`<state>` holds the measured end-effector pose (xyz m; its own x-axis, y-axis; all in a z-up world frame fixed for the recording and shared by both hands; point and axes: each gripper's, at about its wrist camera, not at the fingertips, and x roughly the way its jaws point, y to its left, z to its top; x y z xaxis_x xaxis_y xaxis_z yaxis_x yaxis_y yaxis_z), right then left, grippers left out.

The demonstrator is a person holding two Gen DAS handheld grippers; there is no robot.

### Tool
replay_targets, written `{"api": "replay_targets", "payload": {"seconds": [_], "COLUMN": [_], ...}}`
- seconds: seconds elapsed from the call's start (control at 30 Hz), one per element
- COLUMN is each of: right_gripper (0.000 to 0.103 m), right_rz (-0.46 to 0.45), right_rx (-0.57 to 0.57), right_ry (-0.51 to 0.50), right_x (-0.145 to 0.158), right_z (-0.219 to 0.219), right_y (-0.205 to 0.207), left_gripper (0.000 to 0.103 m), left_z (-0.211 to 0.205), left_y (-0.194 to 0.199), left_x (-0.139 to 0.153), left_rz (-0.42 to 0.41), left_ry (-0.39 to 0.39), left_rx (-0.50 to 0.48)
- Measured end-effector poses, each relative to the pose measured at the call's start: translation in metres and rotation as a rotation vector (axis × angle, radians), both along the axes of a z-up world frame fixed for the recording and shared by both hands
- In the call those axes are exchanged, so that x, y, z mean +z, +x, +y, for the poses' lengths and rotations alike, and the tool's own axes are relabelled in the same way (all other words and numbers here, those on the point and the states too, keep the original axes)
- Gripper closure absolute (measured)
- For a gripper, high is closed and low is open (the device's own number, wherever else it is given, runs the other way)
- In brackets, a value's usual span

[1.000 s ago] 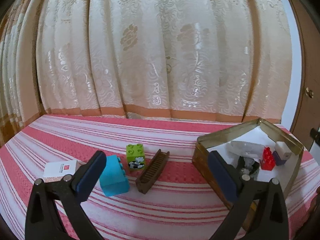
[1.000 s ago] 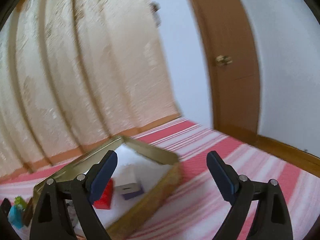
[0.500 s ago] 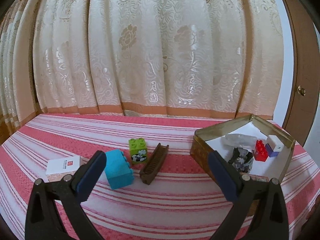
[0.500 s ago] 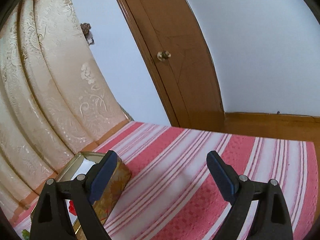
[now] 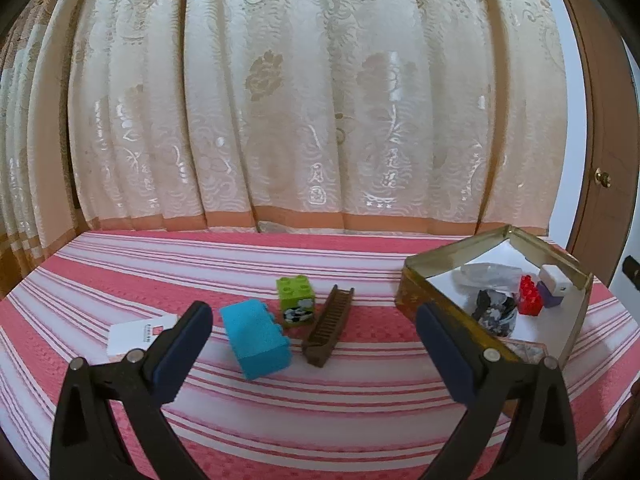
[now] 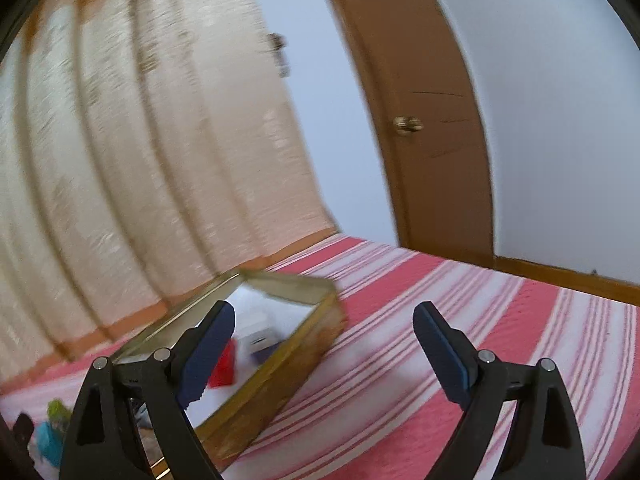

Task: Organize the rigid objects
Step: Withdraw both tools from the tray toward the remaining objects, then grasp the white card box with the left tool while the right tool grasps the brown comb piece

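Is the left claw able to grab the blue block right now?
Probably yes. The left claw is open and empty, and the blue block lies on the striped cloth just ahead between its fingers, with nothing on top. The brown comb lies beside it, apart.

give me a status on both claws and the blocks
Left claw open, empty. Right claw open, empty. Blue block, green block, comb outside the tin. Path clear.
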<state>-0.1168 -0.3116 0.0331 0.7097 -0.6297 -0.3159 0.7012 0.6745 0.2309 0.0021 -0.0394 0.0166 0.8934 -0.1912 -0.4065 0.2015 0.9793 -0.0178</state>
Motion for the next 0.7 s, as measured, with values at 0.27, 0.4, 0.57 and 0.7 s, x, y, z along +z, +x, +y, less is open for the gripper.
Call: {"api": "replay_targets", "payload": {"seconds": [0.27, 0.4, 0.57, 0.7], "right_gripper": [0.01, 0.01, 0.01, 0.01], "right_rz": [0.022, 0.038, 0.048, 0.067], "right_rx": [0.133, 0.198, 0.278, 0.332], "right_ry": [-0.005, -0.048, -0.045, -0.04], "right_x": [-0.006, -0.006, -0.008, -0.01], "right_z": [0.054, 0.084, 0.113, 0.132], "right_y": [0.027, 0.041, 0.058, 0.071], "left_gripper": [0.0, 0.0, 0.0, 0.0], "left_z": [0.027, 0.043, 0.063, 0.077], "left_y": [0.006, 0.013, 0.02, 0.027], "left_x": [0.0, 0.0, -0.002, -0.003], "left_rz": [-0.013, -0.001, 0.015, 0.03], "left_ry": [0.015, 0.012, 0.009, 0.016], "left_rx": [0.032, 0.053, 0.074, 0.082]}}
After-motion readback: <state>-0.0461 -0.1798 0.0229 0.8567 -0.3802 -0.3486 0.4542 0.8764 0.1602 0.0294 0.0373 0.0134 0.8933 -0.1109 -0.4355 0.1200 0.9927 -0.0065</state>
